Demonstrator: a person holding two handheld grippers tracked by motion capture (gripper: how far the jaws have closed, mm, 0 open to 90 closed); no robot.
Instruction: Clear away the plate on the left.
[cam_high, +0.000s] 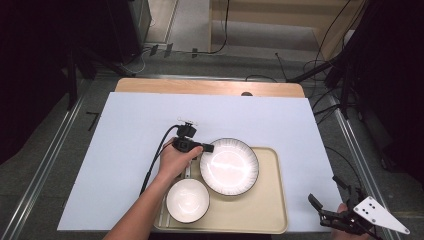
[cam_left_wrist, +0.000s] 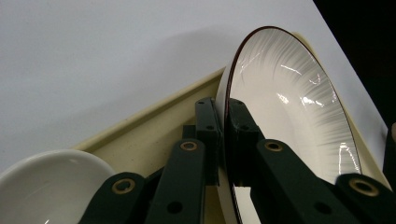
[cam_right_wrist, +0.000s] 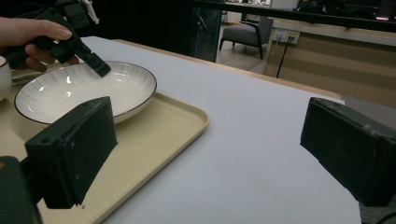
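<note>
Our left gripper (cam_left_wrist: 223, 140) is clamped on the rim of the wide plate (cam_left_wrist: 289, 112): in the left gripper view one jaw lies under the rim and the other presses down on its inner slope, the dark edge line running between them. Seen from above, the left gripper (cam_high: 206, 148) bites the plate (cam_high: 229, 166) at its near-left edge, the side closest to our left hand (cam_high: 176, 159). The plate sits on the beige tray (cam_high: 272, 200), filling its far half, and it looks like glazed ceramic, so we judge it stiff, fairly heavy for a one-sided pinch, slick under the pads and liable to chip or crack if it drops or knocks something. A hold at a single point on the rim will let the far side sag and lever against the jaws, so we would keep the grip deep over the rim, lift slowly and keep the plate close to level. Just on our side of the gripper stands the small white bowl (cam_high: 187, 200), also on the tray and near the plate's edge; we cannot tell whether the two touch, and a tilted plate could knock it. Farther out the tray rests on the white sheet (cam_high: 130, 150) that covers the table. Well off to the other side, our right gripper (cam_high: 324, 212) hangs with its jaws spread wide and nothing between them, beyond the tray's corner, free to support the plate's opposite rim if needed.
</note>
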